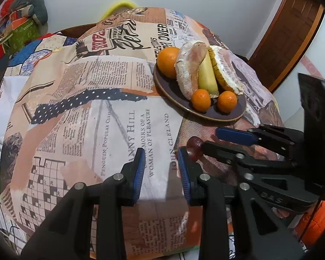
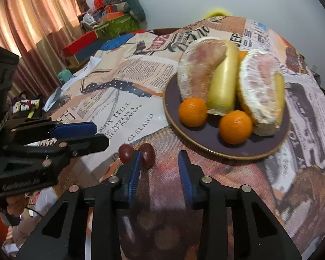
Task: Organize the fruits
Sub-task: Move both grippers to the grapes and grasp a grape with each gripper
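Fruits piled on the dark plate (image 1: 234,117), far right on the tabletop (image 1: 119,130) in the left wrist view; a big orange (image 1: 167,61) at the far side, two pomelo wedges (image 1: 189,69) with a banana (image 1: 208,75) wedged between them, two small oranges (image 1: 201,100) at the near rim; the left tool (image 1: 161,169) hangs over the newsprint cloth, released, pads apart with only printed paper showing between them; just right of its right pad sit the dark red grapes (image 1: 194,146), partly hidden; the right tool (image 1: 212,138) reaches in from the right, its tips at the grapes, its near finger right beside them; from here I cannot tell whether it touches them.

Over to the right wrist view; the plate (image 2: 205,134) fills the far right, fruit blurred a touch; one small orange (image 2: 192,112) on the left of the rim, another (image 2: 235,127) nearer the middle, the banana (image 2: 223,86) standing between the wedges (image 2: 200,71); two grapes (image 2: 126,150) lie on the cloth just short of the plate, one either side of the right tool's left pad; the right tool (image 2: 160,166) is released, fingers spread, one grape (image 2: 147,155) inside the gap against the left pad and nothing clamped; the left tool (image 2: 97,134) enters from the left, also open, tips near the outer grape but apart from it; clutter and a curtain (image 2: 32,21) far left.
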Available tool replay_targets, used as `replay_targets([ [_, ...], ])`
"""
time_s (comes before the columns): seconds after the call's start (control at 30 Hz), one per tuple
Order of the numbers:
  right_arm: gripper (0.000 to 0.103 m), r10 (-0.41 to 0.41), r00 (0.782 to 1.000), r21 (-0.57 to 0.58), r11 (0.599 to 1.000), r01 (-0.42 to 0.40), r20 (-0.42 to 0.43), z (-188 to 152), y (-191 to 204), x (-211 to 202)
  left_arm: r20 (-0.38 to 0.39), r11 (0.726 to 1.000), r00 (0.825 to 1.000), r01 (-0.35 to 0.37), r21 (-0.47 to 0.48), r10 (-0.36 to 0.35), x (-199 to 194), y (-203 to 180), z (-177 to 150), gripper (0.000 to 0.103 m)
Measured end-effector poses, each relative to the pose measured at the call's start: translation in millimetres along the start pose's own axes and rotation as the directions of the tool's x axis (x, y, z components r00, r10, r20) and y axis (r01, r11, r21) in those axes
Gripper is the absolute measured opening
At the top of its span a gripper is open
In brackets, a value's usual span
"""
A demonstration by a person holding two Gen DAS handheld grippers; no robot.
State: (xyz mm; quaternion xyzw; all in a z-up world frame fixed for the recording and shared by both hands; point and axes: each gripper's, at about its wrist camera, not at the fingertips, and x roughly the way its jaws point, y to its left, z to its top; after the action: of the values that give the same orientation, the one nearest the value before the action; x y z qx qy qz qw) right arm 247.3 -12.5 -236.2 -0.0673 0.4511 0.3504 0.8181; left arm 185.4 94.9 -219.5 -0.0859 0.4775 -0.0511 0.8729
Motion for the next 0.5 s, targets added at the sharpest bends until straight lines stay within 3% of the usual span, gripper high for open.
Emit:
replay_targets([
  [0.33,0.013,0.083,0.996,0.012,0.997,-0.083,-0.020,-3,0,3,-0.026,1.000,0.999,0.019,-0.002,-0.019,2,-2,-5,0.031],
  [0.5,0.012,0.074,0.997,0.017,0.997,-0.074,-0.006,-6,-1,-3,-0.042,1.000,0.999,0.024,0.018,-0.023,4,-11,-8,0.031],
])
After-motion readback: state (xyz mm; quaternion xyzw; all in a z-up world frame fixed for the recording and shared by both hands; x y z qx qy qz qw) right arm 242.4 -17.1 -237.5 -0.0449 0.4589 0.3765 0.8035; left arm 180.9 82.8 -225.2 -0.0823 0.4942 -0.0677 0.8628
